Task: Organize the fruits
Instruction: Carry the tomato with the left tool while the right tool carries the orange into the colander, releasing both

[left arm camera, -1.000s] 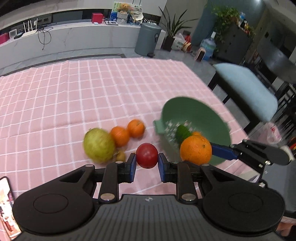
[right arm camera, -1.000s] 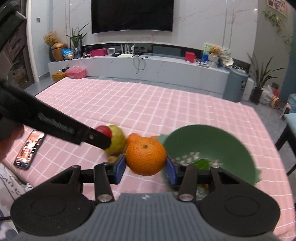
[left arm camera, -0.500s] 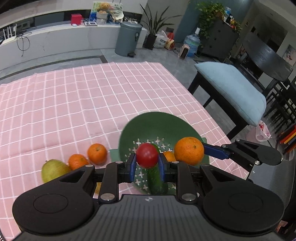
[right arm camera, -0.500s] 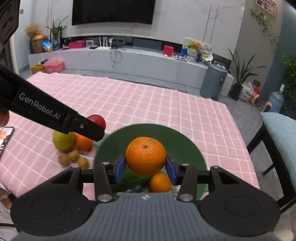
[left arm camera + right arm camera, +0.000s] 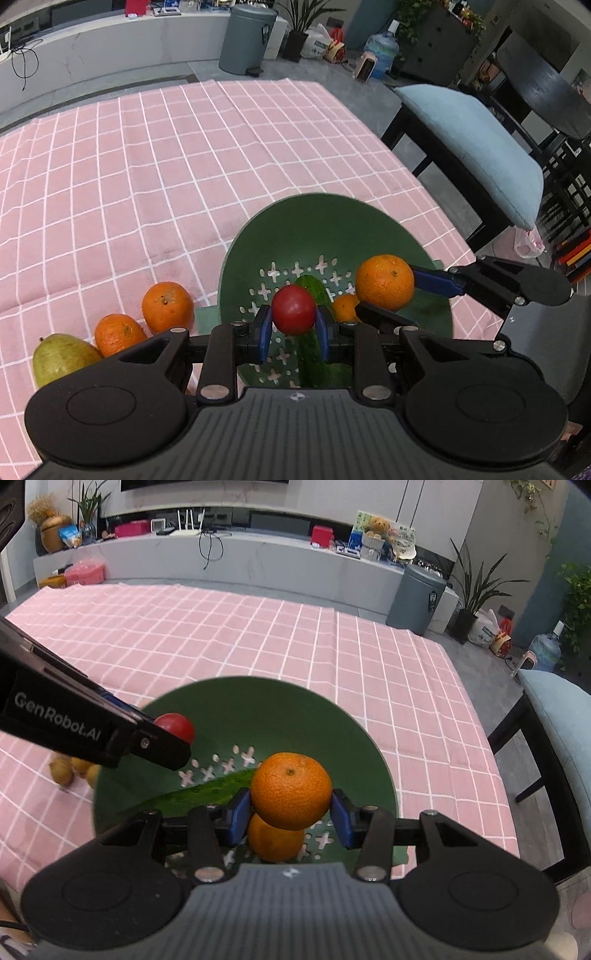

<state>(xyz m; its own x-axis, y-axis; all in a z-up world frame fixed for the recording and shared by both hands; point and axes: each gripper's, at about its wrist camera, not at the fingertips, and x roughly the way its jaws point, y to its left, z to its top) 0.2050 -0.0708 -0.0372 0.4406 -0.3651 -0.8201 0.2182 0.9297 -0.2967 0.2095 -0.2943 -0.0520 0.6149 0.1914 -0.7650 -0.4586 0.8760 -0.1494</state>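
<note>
1. Pink cloth [image 5: 147,177] with thin white lines in squares, spread flat over the whole table.
2. Green bowl [image 5: 369,229] with little cross-shaped holes, sitting on the cloth near the table's right edge.
3. Left gripper [image 5: 293,325] up over the bowl, blue pads pinching a red tomato [image 5: 293,309] on both sides.
4. Right gripper [image 5: 291,812] also over the bowl, blue pads squeezing a big orange [image 5: 291,790].
5. Inside the bowl: a long green cucumber [image 5: 207,788] lying on the bottom and a smaller orange [image 5: 275,843] right under the held one.
6. On the cloth just left of the bowl: two more oranges [image 5: 168,306] touching each other, then a yellow-green mango [image 5: 62,360] next to them.
7. A few small brown kiwis [image 5: 62,771] on the cloth by the bowl's left side, partly hidden behind the left gripper in the right wrist view.
8. Beside the table on the right: a dark chair with a light blue cushion [image 5: 476,140].
9. Farther back on the grey floor: a grey trash bin [image 5: 417,598], a leafy plant in a pot [image 5: 476,590] and a blue water jug [image 5: 546,650].
10. Along the far wall: a long pale counter [image 5: 240,557] with boxes, a white router, dangling black cords and a teddy bear [image 5: 376,526] on top.
</note>
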